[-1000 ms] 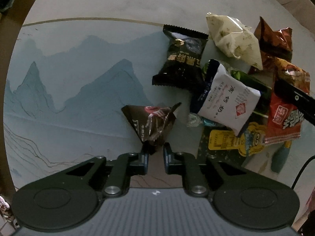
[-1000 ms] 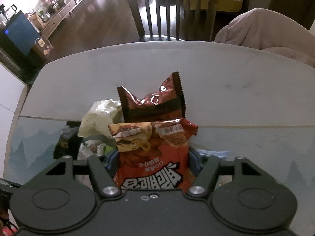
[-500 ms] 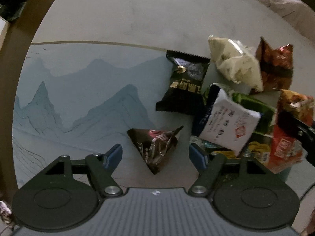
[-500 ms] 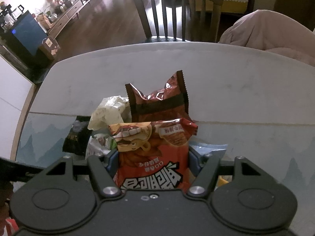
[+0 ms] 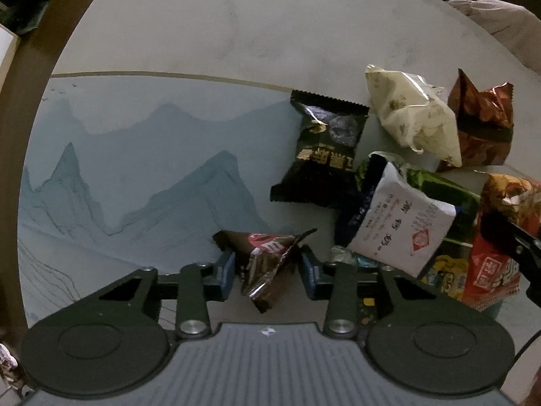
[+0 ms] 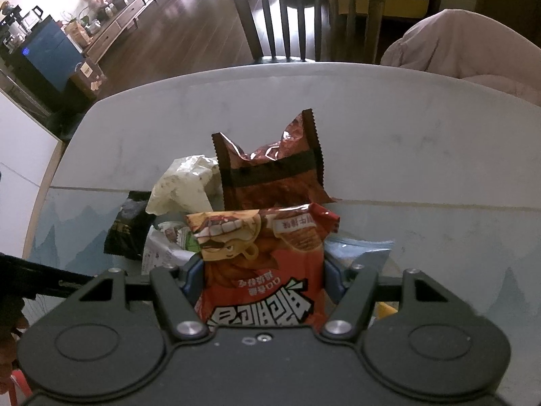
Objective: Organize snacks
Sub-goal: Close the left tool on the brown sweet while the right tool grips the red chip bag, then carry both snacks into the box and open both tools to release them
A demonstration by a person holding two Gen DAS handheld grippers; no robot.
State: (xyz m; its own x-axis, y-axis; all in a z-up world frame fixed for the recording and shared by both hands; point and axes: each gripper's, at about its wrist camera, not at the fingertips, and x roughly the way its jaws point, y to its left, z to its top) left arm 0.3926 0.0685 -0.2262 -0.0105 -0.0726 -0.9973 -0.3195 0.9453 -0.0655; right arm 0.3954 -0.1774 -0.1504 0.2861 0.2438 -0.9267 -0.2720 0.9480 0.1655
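Altogether two hand-held grippers, left (image 5: 267,269) parted around one dark packet (image 5: 267,267), right (image 6: 263,277) pinching one red packet (image 6: 267,270)

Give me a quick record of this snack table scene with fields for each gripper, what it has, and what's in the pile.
surface: round table with a blue mountain print
left gripper: fingers on either side of a dark triangular packet, partly closed, gap visible on the right
right gripper: shut on a red-orange snack bag
pile: black bag, cream packet, white packet, brown-red foil bag
background: wooden chair
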